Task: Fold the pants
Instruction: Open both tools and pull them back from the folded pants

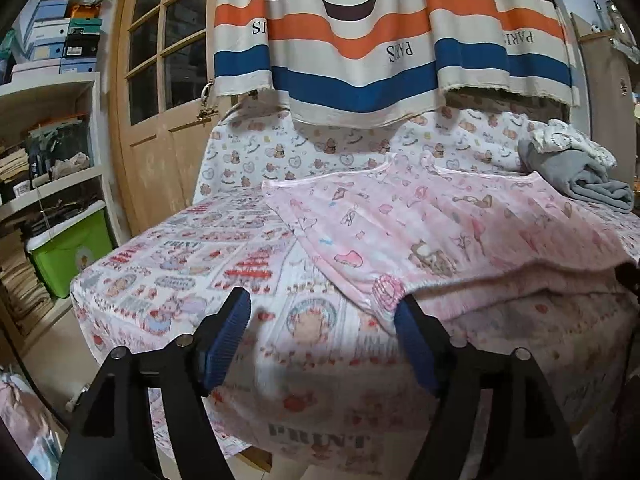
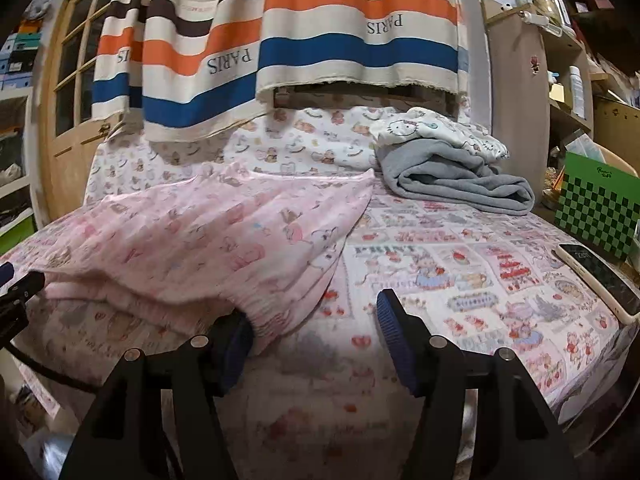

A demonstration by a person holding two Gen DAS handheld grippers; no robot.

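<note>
Pink printed pants lie spread on the patterned table cloth, with the near hem folded and puffed up. They also show in the right wrist view. My left gripper is open at the pants' near left corner; its right finger touches the hem. My right gripper is open at the near right corner; its left finger sits against the elastic edge. The other gripper's tip shows at the far left in the right wrist view.
A folded grey garment with a white cat-print one on top lies at the back right. A phone lies at the table's right edge by a green checkered box. A striped cloth hangs behind. Shelves stand left.
</note>
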